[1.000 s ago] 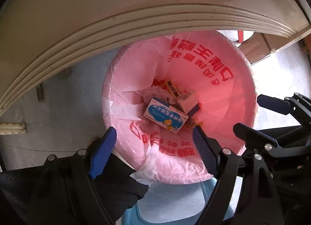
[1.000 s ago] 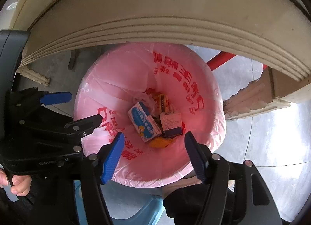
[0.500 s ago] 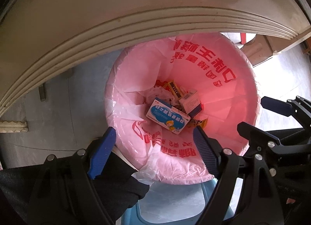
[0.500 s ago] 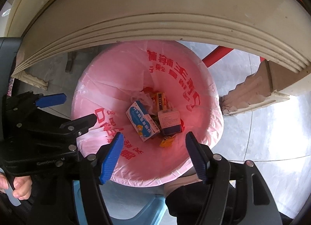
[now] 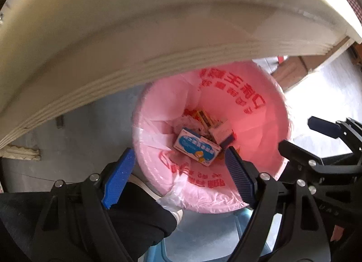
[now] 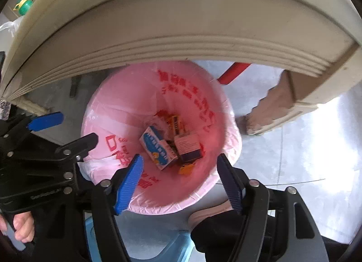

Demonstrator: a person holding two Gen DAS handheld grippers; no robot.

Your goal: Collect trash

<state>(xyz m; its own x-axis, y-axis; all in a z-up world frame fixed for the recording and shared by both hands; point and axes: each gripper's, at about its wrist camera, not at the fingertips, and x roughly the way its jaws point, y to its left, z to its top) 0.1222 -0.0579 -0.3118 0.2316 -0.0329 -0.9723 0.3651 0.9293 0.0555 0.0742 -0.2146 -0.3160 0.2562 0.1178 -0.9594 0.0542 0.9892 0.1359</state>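
Our left tongs (image 5: 178, 179) hang spread wide with nothing between the blue pads; the right tongs (image 6: 181, 181) are released the same way, touching nothing. In the left view, the right tongs (image 5: 301, 135) show at the right edge, also gaping. Both sets are over the near rim of the bin (image 5: 226, 203), whose pink bag (image 6: 126, 112) carries red print we cannot read. The trash lies at the bag's bottom: a blue-and-white box (image 5: 196, 148) (image 6: 158, 147) beside a pink-and-navy box (image 6: 189, 146), with yellow packets (image 6: 175, 122) behind and an orange scrap (image 6: 186, 168) nearer us; the pile beneath is hard to make out. The desk's ribbed cream edge (image 5: 140, 35) (image 6: 181, 24) fills each frame's upper half and hides the bin's far rim. Black trouser legs and a blue stool crowd the bottom edge. Bare grey floor (image 6: 305, 148) lies right of the bin.
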